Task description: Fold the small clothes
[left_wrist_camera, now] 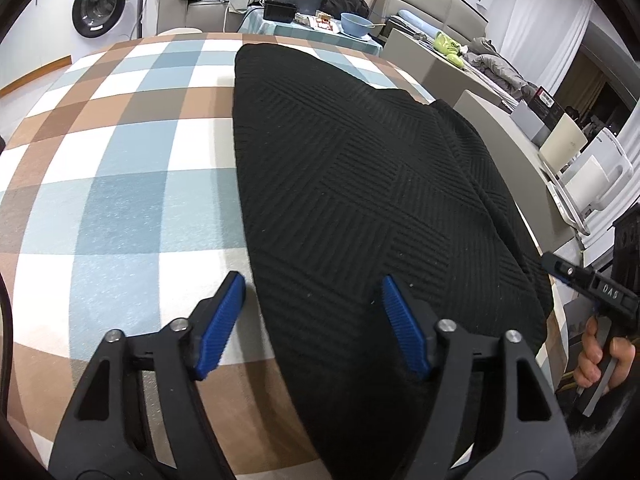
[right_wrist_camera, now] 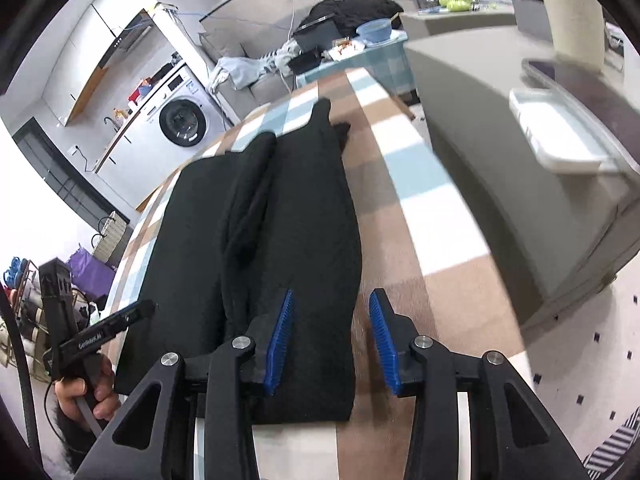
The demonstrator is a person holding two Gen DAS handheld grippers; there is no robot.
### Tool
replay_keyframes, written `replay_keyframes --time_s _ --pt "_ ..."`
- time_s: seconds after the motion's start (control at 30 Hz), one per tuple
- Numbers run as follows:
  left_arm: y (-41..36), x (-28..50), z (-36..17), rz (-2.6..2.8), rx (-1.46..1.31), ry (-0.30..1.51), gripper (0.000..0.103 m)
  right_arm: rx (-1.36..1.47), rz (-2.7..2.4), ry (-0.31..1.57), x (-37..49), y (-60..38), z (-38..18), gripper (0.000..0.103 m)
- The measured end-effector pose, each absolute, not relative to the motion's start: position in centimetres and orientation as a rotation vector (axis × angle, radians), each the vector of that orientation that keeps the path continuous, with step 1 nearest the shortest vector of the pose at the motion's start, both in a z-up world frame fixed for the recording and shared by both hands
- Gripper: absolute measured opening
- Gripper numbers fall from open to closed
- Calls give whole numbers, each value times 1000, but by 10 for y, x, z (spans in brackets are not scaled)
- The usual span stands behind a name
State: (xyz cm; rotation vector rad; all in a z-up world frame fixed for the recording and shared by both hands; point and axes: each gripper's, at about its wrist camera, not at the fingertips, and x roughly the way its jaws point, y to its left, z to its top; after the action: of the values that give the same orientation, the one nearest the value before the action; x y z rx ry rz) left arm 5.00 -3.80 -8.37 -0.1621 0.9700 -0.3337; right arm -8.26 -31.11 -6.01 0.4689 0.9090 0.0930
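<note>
A black ribbed knit garment (left_wrist_camera: 340, 180) lies flat on the checked tablecloth (left_wrist_camera: 120, 160), folded into a long strip. My left gripper (left_wrist_camera: 312, 282) is open and hangs low over its near left edge, one blue pad over cloth and the other over the knit. In the right wrist view the garment (right_wrist_camera: 288, 220) shows a sleeve folded along its middle. My right gripper (right_wrist_camera: 331, 296) is open over the garment's near right edge; its left finger is above the knit and its right one above the tablecloth (right_wrist_camera: 420, 220). Neither gripper's pads press on anything.
A person's hand (left_wrist_camera: 600, 356) holds a gripper handle at the table's right edge. A grey cabinet (right_wrist_camera: 500, 168) with a white tray (right_wrist_camera: 560, 136) stands close on the right. Behind are a side table with a blue bowl (left_wrist_camera: 356, 24), a sofa and a washing machine (left_wrist_camera: 102, 6).
</note>
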Motion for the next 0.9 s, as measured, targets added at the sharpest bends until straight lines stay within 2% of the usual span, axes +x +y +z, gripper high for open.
replay_keyframes --time_s 0.03,0.13,0.17,0.2,0.37,0.9 --pt "-39 51 -84 -337 -163 965 57 472 99 913 -81 -310 -63 40" --pt "-41 52 -82 -327 -154 950 33 465 128 919 -78 -302 -68 40" --pt "-41 52 -81 -327 -147 942 22 460 135 921 -75 -299 -69 40" --pt "-41 52 -80 -322 -138 937 16 449 145 926 -73 -295 -70 38" --pt "-40 52 -77 -317 -122 931 13 386 174 930 -69 -275 -72 24" --pt "-1 31 -74 -249 -152 934 11 326 297 962 -58 -243 -77 24"
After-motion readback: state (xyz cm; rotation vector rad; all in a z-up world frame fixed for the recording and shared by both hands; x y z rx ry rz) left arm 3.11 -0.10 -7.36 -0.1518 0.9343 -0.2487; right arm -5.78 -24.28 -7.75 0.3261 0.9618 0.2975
